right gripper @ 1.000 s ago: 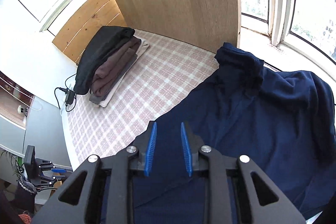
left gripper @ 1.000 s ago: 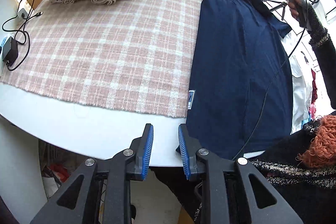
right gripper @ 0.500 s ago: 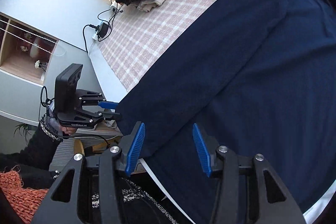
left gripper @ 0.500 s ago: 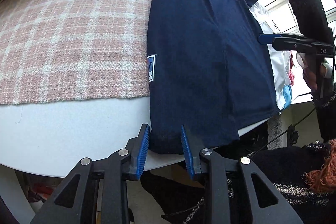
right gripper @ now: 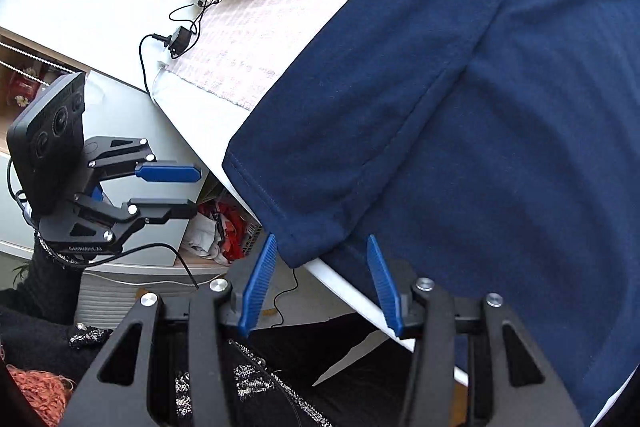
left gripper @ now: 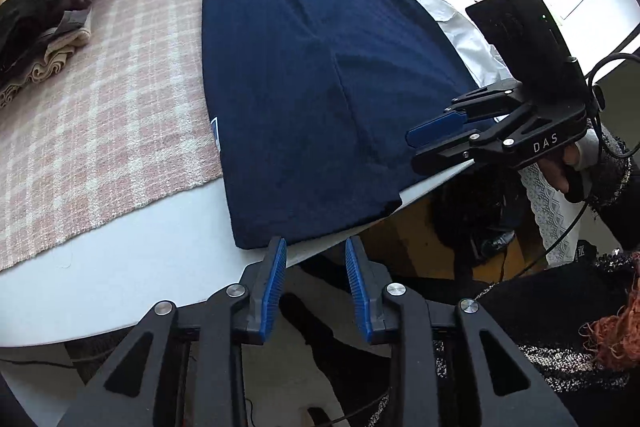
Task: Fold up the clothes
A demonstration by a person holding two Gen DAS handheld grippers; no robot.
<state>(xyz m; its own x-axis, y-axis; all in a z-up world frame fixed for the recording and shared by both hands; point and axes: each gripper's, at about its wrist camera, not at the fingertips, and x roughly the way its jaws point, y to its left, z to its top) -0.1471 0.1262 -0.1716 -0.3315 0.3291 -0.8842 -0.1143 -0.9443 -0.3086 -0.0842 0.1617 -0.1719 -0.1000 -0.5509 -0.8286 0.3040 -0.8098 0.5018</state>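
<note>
A navy blue garment (left gripper: 304, 75) lies lengthwise on the white table, one side folded over itself, its hem at the near edge. My left gripper (left gripper: 315, 247) is open just short of the hem's left corner, nothing between its blue pads. In the right wrist view the garment (right gripper: 460, 87) fills the right side, and my right gripper (right gripper: 322, 247) is open with the folded hem corner just ahead of its fingertips. Each gripper shows in the other's view: the right gripper (left gripper: 434, 143) over the hem's right side, the left gripper (right gripper: 188, 193) off the table's edge.
A pink plaid cloth (left gripper: 104, 95) covers the table (left gripper: 120, 267) left of the garment. A stack of folded clothes (left gripper: 44, 15) sits at the far left. White clothing (left gripper: 448, 11) lies to the right. A charger and cable (right gripper: 180, 39) rest at the table's edge.
Both grippers have come down from the garment's upper part to its hem at the near table edge. The right gripper's jaws have opened wider.
</note>
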